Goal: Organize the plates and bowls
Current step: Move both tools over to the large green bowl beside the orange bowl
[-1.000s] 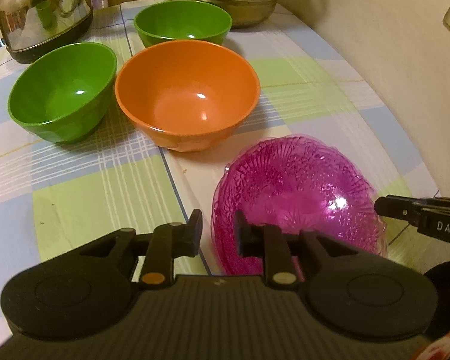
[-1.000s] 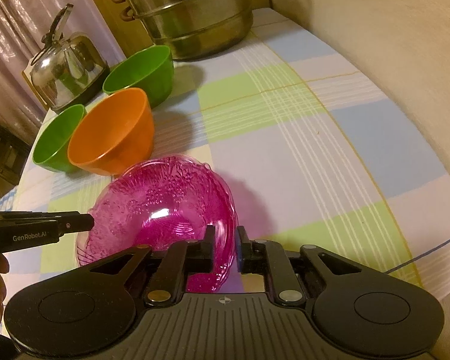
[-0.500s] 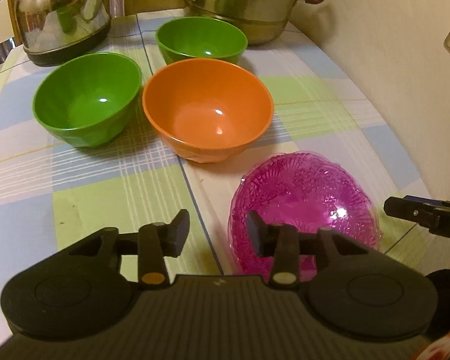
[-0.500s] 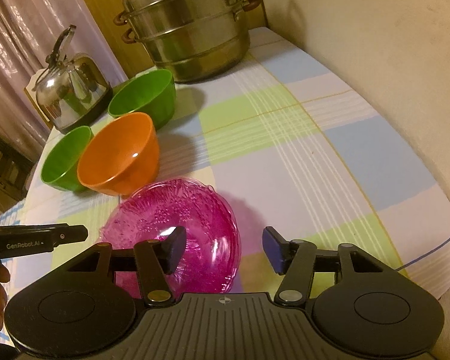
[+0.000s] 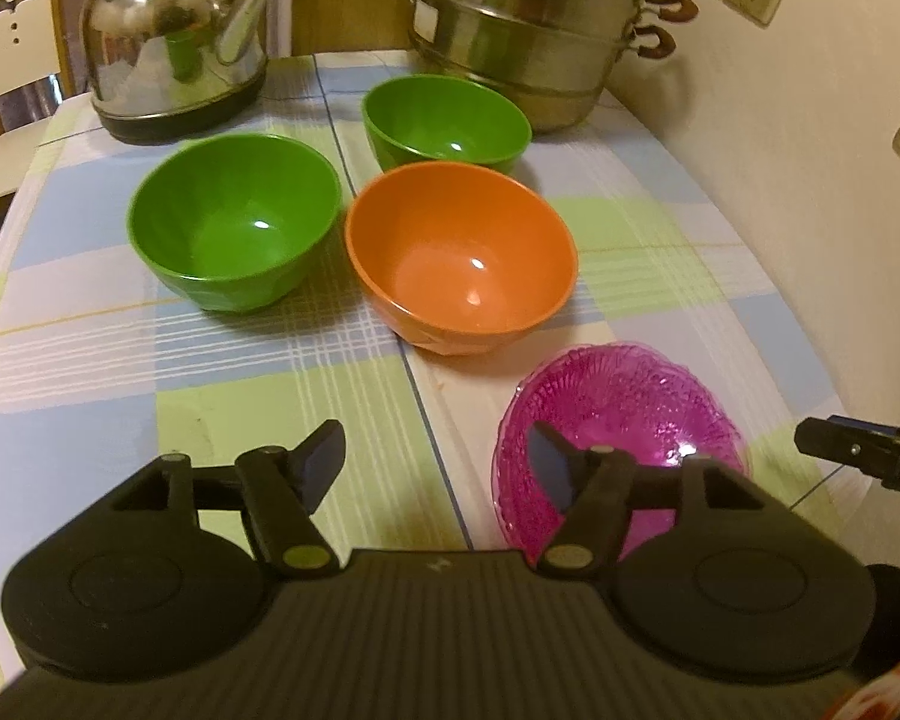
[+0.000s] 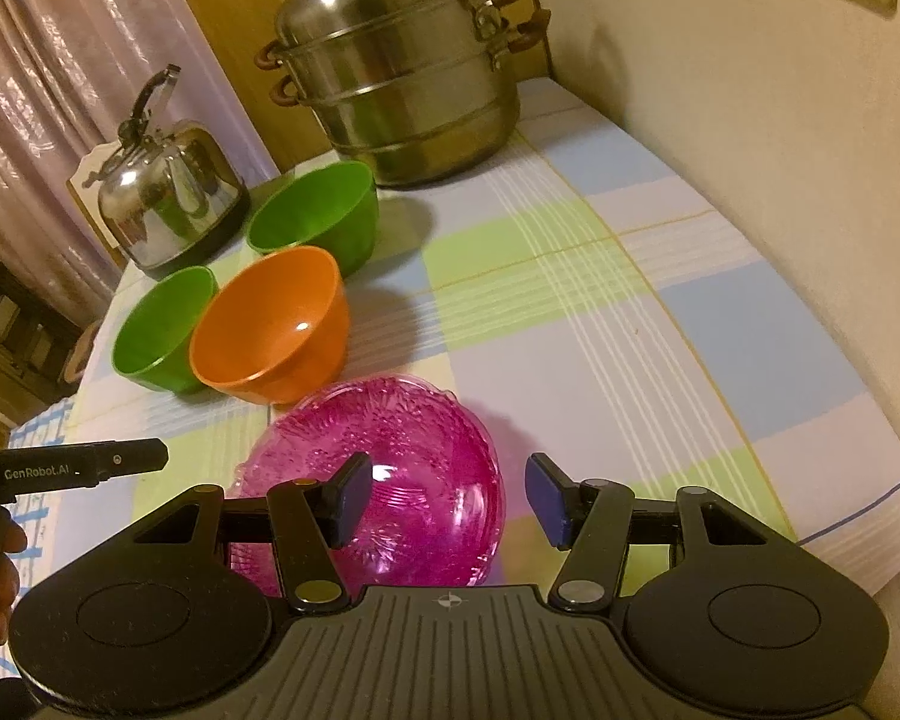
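Note:
A pink cut-glass bowl (image 5: 621, 414) (image 6: 390, 456) rests on the checked tablecloth near the front edge. Behind it stands an orange bowl (image 5: 462, 258) (image 6: 273, 324), with one green bowl (image 5: 234, 234) (image 6: 162, 330) to its left and another green bowl (image 5: 447, 120) (image 6: 315, 213) further back. My left gripper (image 5: 438, 462) hovers above the pink bowl's left rim, its jaws opening, nothing between them. Over the bowl's right rim my right gripper (image 6: 447, 495) is open and holds nothing. Each gripper's tip shows at the edge of the other view.
A steel kettle (image 5: 174, 30) (image 6: 168, 174) stands at the back left and a stacked steel steamer pot (image 5: 534, 18) (image 6: 402, 66) at the back right. A wall (image 5: 810, 210) runs along the table's right side. A chair (image 5: 18, 42) is behind the table.
Both grippers let go of the pink bowl's rim, opened and rose away from it. The bowl stays on the cloth.

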A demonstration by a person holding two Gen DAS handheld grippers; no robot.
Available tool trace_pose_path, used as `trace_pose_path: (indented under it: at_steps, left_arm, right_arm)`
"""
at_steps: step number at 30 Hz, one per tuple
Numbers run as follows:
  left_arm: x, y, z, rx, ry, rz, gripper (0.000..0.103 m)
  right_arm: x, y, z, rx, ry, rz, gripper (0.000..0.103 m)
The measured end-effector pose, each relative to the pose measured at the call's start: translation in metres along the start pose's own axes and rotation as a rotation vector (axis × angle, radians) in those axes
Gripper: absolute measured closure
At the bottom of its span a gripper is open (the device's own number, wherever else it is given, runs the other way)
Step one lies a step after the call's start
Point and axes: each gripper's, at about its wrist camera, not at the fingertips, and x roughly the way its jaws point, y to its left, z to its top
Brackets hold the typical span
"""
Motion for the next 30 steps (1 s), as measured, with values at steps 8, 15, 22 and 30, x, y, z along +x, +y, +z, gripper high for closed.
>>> trace_pose_path:
  at_steps: [8, 15, 22, 30]
  left_arm:
    - [-0.041, 0.013, 0.008, -0.032, -0.051, 0.015, 0.024]
    - [-0.068, 0.038, 0.018, -0.062, -0.085, 0.045, 0.024]
    - [-0.066, 0.072, 0.025, -0.111, -0.078, 0.08, 0.023]
    - [-0.04, 0.117, 0.039, -0.19, -0.062, 0.104, 0.023]
  right_arm:
    - [-0.026, 0.025, 0.008, -0.033, -0.03, 0.052, 0.046]
    - [-0.031, 0.055, 0.019, -0.078, -0.019, 0.107, 0.046]
    - [-0.015, 0.088, 0.037, -0.142, 0.021, 0.189, 0.046]
    - [0.028, 0.118, 0.078, -0.187, 0.058, 0.274, 0.046]
